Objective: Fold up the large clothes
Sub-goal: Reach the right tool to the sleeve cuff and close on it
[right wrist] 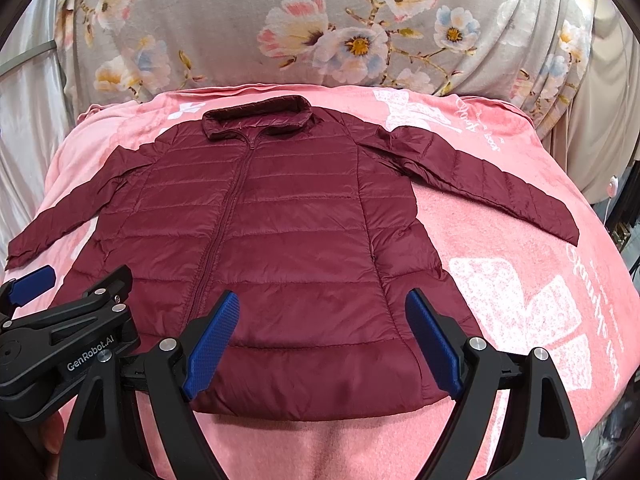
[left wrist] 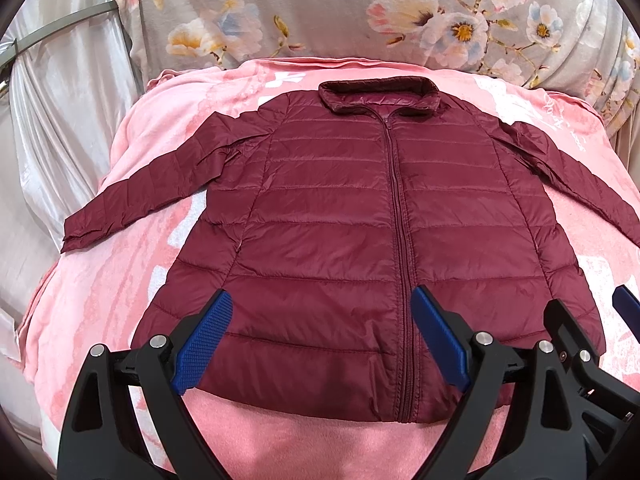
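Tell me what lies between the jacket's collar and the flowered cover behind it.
Only a bare strip of the pink blanket separates the jacket collar from the flowered cover. Nothing else lies there; both wrist views show it.

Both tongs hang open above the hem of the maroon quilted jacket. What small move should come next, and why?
Probably move the left tongs out to the left sleeve cuff, to fold it across the chest. The maroon quilted jacket lies flat and zipped on the pink blanket, both sleeves spread outward, nothing folded yet. The right tongs are open too, holding nothing.
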`<act>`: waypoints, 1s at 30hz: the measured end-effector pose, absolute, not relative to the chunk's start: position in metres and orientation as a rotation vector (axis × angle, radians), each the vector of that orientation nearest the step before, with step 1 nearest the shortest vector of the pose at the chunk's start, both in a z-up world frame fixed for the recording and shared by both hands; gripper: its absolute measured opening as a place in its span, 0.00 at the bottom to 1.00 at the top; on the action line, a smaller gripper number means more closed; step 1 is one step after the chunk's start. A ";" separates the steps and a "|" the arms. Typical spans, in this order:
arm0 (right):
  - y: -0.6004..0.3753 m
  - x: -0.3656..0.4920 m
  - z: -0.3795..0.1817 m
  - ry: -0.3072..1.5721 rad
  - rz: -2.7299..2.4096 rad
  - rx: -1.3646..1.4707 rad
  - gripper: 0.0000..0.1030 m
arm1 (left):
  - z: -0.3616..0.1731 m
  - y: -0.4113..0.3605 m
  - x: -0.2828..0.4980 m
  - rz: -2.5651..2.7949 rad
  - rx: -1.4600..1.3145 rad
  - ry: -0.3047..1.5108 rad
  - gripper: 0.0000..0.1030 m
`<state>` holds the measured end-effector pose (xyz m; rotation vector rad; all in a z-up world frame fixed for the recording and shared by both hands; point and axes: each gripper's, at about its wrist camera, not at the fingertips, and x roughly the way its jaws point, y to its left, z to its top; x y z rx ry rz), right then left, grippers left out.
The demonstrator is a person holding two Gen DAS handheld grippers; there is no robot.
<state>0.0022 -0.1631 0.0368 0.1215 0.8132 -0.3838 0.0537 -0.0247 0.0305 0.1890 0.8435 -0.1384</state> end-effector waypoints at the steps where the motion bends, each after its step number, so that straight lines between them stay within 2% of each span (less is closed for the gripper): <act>1: -0.163 0.003 0.037 0.814 -0.384 0.122 0.82 | 0.030 -0.025 0.054 -0.138 0.189 0.844 0.85; 16: -0.184 0.012 0.026 0.824 -0.367 0.178 0.82 | 0.022 -0.036 0.067 -0.157 0.189 0.857 0.86; 30: -0.367 0.005 0.019 0.744 -0.678 0.407 0.82 | 0.006 -0.049 0.103 -0.163 0.194 0.869 0.86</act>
